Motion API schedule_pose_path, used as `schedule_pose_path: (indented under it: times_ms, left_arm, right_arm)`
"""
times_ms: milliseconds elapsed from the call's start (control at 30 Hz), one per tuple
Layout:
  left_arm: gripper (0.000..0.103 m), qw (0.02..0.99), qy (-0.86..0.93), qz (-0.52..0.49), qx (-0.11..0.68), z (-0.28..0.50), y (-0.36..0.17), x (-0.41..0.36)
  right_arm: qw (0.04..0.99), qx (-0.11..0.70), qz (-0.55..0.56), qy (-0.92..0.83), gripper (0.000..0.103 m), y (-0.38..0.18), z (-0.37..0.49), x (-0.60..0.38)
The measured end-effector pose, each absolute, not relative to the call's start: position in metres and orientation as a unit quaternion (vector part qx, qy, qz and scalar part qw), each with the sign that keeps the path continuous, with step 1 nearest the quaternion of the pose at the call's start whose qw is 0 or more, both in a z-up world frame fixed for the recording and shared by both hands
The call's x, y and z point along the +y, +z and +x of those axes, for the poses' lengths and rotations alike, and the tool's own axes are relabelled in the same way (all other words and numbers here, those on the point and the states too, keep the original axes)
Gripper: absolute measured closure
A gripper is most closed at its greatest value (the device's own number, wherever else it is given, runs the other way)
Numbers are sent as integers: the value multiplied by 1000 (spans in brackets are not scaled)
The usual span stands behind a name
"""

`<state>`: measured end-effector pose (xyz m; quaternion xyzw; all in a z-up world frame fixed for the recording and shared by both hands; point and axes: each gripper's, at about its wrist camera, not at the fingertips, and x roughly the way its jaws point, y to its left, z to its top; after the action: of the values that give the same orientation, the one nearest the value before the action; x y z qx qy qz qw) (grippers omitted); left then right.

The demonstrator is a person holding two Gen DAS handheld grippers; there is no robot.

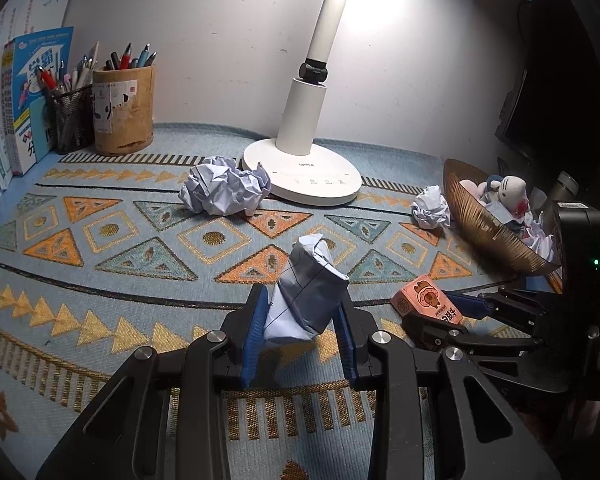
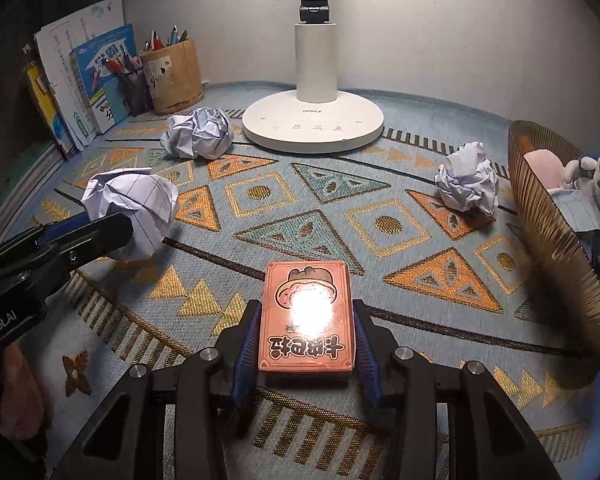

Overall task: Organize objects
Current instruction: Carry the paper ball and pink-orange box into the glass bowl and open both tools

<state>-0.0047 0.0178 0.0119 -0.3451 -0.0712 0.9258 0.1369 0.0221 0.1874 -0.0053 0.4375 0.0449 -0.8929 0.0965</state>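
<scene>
While two paper balls (image 1: 226, 190) lie loose on the bench, the left gripper (image 1: 302, 320) clamps a third and the right gripper (image 2: 306, 340) clamps the box (image 2: 306, 316); the basket (image 2: 556, 256) seemingly holds some already.

Left gripper (image 1: 302, 322), matte black angular linkage arms, round silver screws, ribbed blue finger pads (image 1: 256, 332), right gripper (image 2: 306, 338) alike, white "nRobot.AI" lettering at nine o'clock

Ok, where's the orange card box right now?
The orange card box sits between the right gripper fingers, low centre in the right wrist view, above the patterned mat, left of the gold basket.
</scene>
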Motion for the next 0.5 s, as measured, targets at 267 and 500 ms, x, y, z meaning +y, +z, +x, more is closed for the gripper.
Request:
schedule_pose_path:
  times_ms: [267, 500]
  left_arm:
    - [74, 182, 932, -306, -66, 4, 60, 65]
    - [73, 279, 929, -241, -42, -17, 135, 176]
  right_arm:
    - [114, 1, 350, -930, 63, 70, 74, 223]
    - [-8, -55, 234, -971, 63, 166, 101, 349]
